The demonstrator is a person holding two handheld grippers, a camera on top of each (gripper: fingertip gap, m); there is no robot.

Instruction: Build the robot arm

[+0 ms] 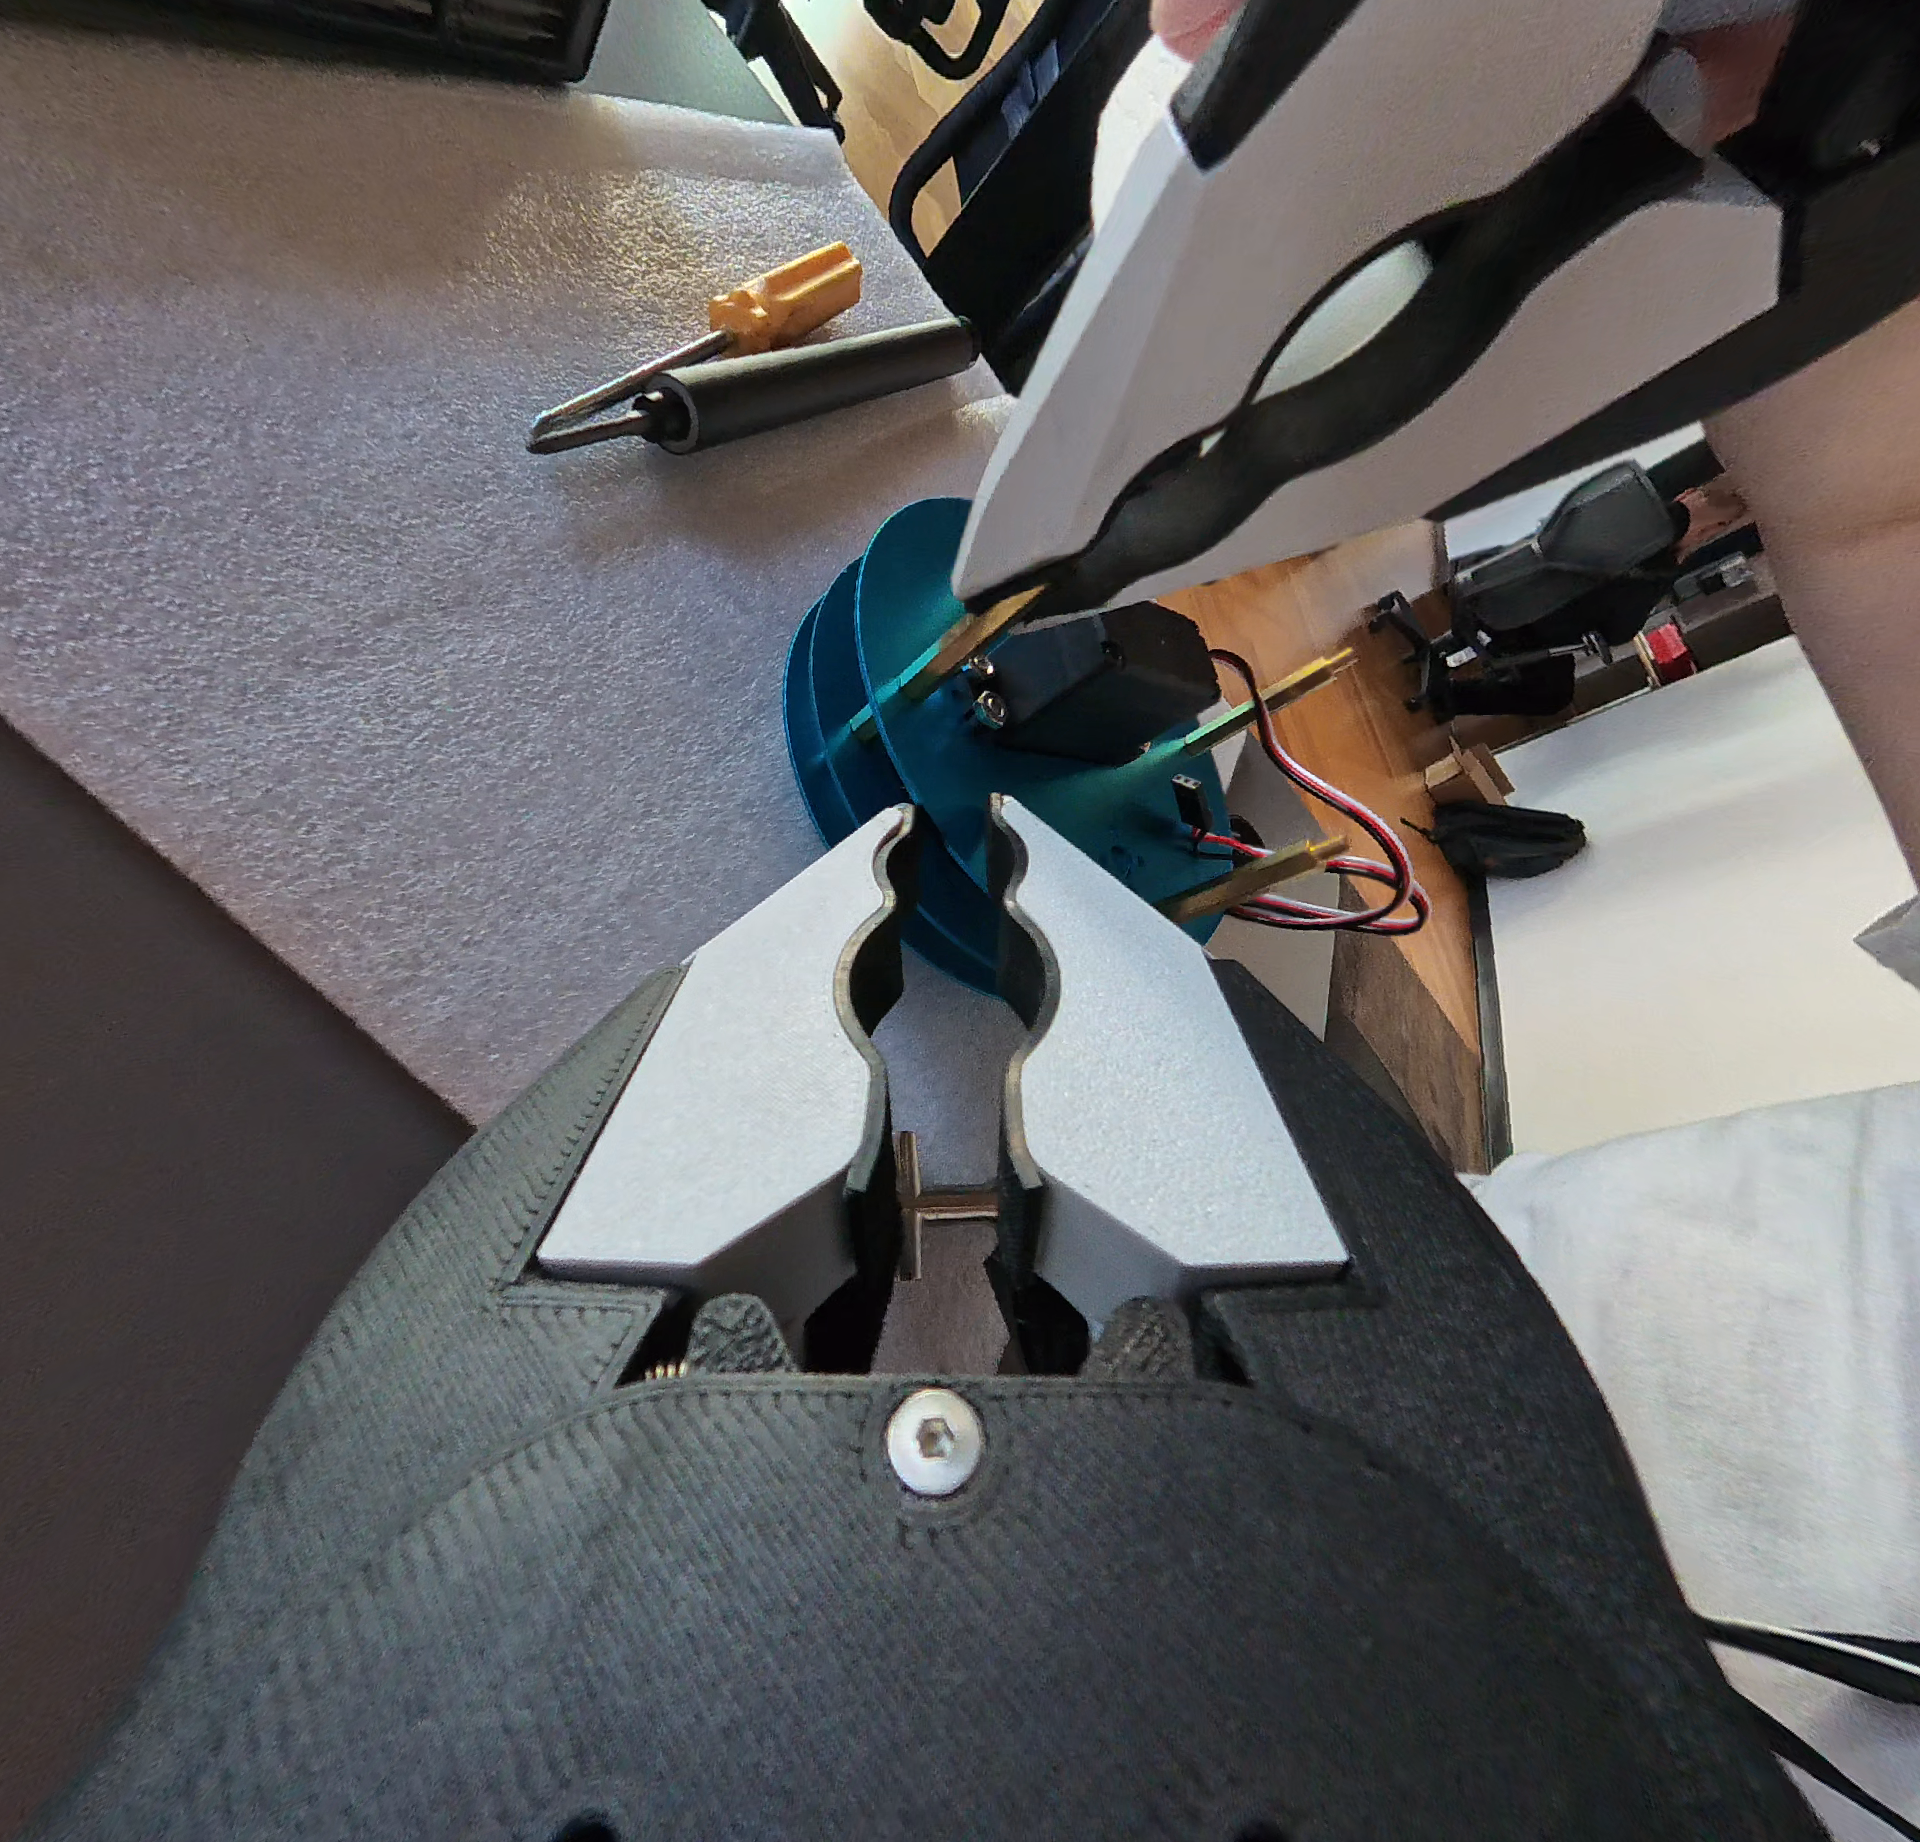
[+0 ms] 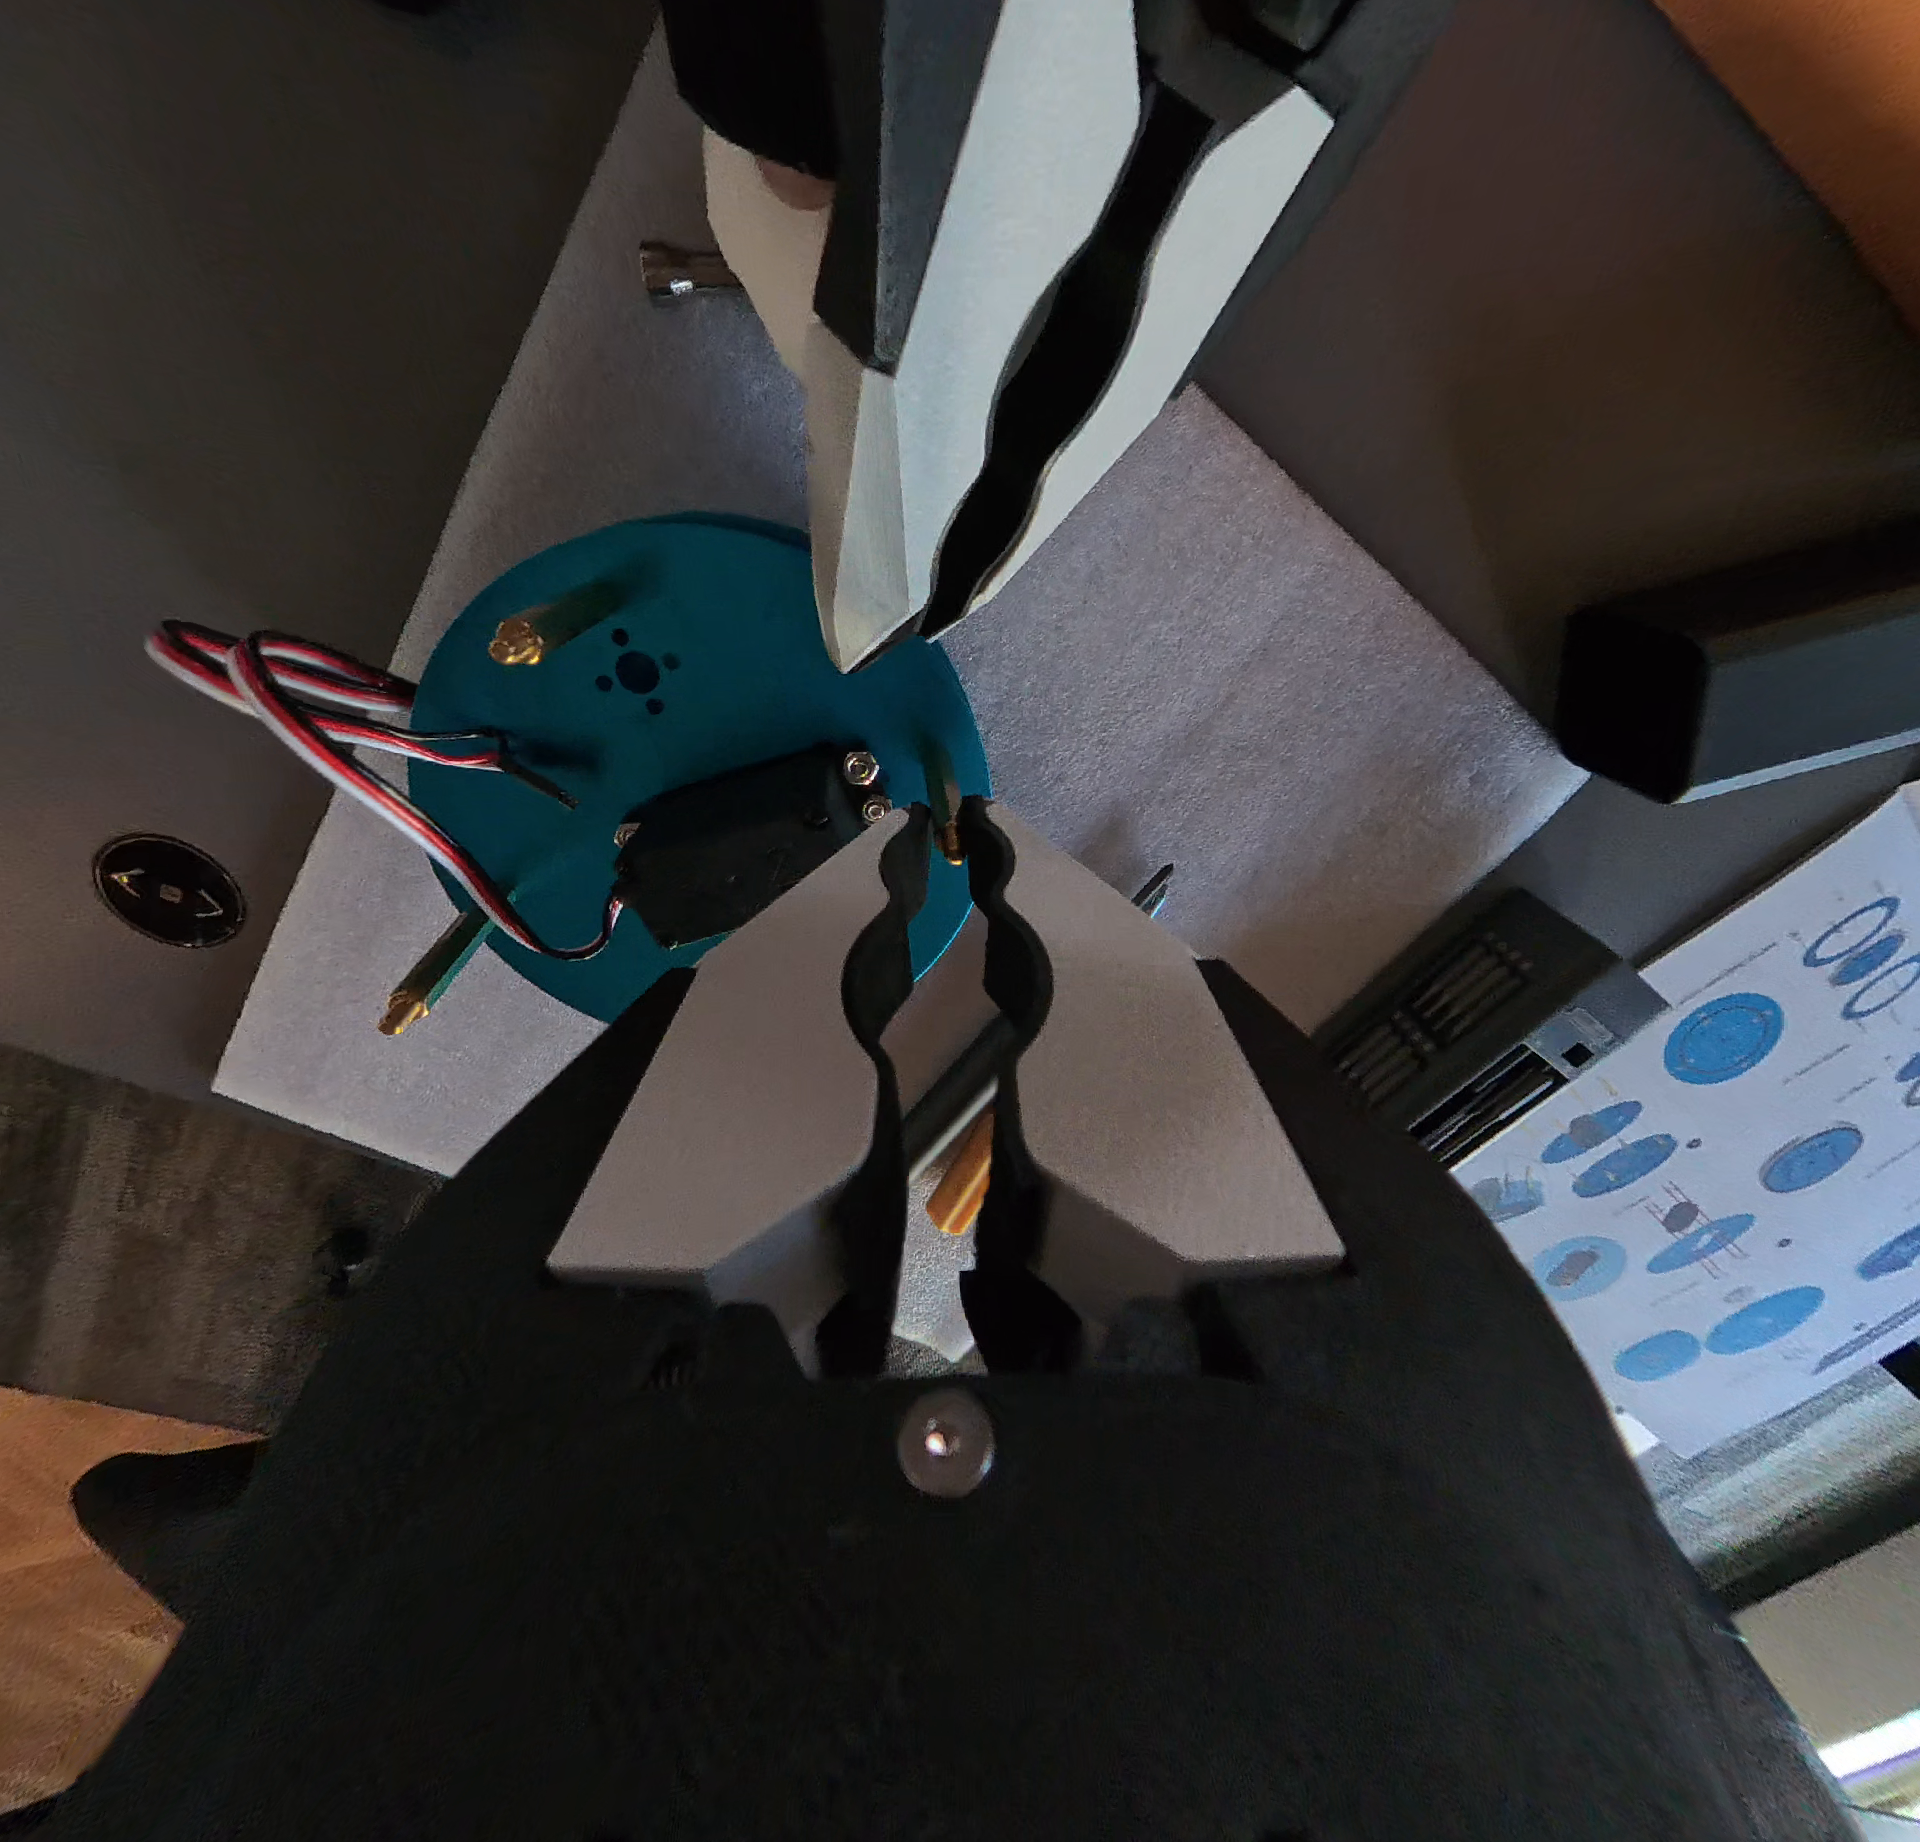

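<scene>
A stack of blue discs (image 1: pixel 1049 784) stands on edge on a white foam mat (image 1: pixel 416 545). It carries a black servo (image 1: pixel 1101 680), red-white-black wires (image 1: pixel 1351 857) and several brass standoffs. My left gripper (image 1: pixel 956 813) is shut on the rim of the top disc. It also shows in the right wrist view (image 2: pixel 883 649), coming down onto the disc (image 2: pixel 707 597). My right gripper (image 2: pixel 945 813) is shut on the tip of one brass standoff (image 2: pixel 948 836) beside the servo (image 2: pixel 738 857). In the left wrist view the right gripper (image 1: pixel 1003 597) reaches in from the upper right.
A yellow-handled screwdriver (image 1: pixel 784 301) and a black tool handle (image 1: pixel 810 379) lie on the mat beyond the discs. A bit case (image 2: pixel 1475 1013), a printed sheet with blue disc pictures (image 2: pixel 1745 1169) and a black box (image 2: pixel 1745 691) sit to the right. The table edge (image 1: pixel 1403 1013) is close behind the discs. Only a small space, under 4 cm, lies between the two pairs of fingers. Both grippers' tips are roughly 20 cm from the bit case (image 2: pixel 1475 1013).
</scene>
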